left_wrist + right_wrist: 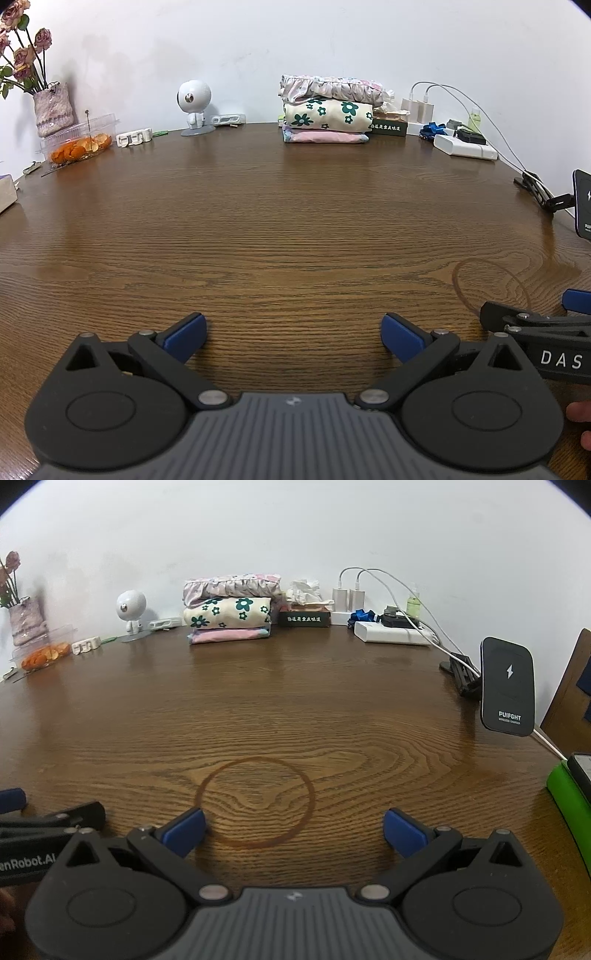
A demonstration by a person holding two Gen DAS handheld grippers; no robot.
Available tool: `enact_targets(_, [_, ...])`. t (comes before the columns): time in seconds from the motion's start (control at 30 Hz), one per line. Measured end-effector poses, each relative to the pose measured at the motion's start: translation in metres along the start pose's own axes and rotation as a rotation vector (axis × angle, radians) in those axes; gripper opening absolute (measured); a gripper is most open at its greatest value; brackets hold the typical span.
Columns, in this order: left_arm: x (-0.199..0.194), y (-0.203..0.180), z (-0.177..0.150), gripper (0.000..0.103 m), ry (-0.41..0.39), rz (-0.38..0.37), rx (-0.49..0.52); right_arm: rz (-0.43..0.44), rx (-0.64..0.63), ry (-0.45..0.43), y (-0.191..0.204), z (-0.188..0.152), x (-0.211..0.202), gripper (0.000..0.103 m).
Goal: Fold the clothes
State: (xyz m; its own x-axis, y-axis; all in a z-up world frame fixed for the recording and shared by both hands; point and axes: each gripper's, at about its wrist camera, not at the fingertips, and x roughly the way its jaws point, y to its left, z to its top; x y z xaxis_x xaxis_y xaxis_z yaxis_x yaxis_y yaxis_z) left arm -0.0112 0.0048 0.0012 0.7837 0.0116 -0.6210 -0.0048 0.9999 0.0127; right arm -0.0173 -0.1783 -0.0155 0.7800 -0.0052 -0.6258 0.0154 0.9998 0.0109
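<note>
A stack of folded clothes (327, 110) (229, 614) stands at the far edge of the wooden table (277, 229) (332, 701) against the wall: a ruffled pale piece on top, a cream one with green flowers, a pink one below. My left gripper (293, 338) hovers open over the near part of the table, nothing between its blue pads. My right gripper (293, 830) is open too, empty, above a brown ring stain (256, 801). Both grippers sit side by side, far from the stack.
A vase of dried roses (51, 107), a plastic box of orange peel (79, 142) and a white robot figure (194, 105) line the back left. A tissue box (304, 616), chargers with cables (391, 631) and a black wireless charger (508, 686) stand at the right. A green object (567, 797) lies near right.
</note>
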Motion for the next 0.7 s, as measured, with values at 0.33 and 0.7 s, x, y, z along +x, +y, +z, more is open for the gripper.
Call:
enact_targets(0.33, [-0.0007, -0.0002, -0.0004, 0.102, 0.0, 0.0, -0.003, 0.013, -0.008, 0.0, -0.0014, -0.0001, -0.0003, 0.103])
enact_targets(0.7, [-0.0006, 0.0004, 0.0003, 0.102, 0.003, -0.004, -0.004, 0.012, -0.007, 0.0, -0.001, 0.0, -0.0004, 0.103])
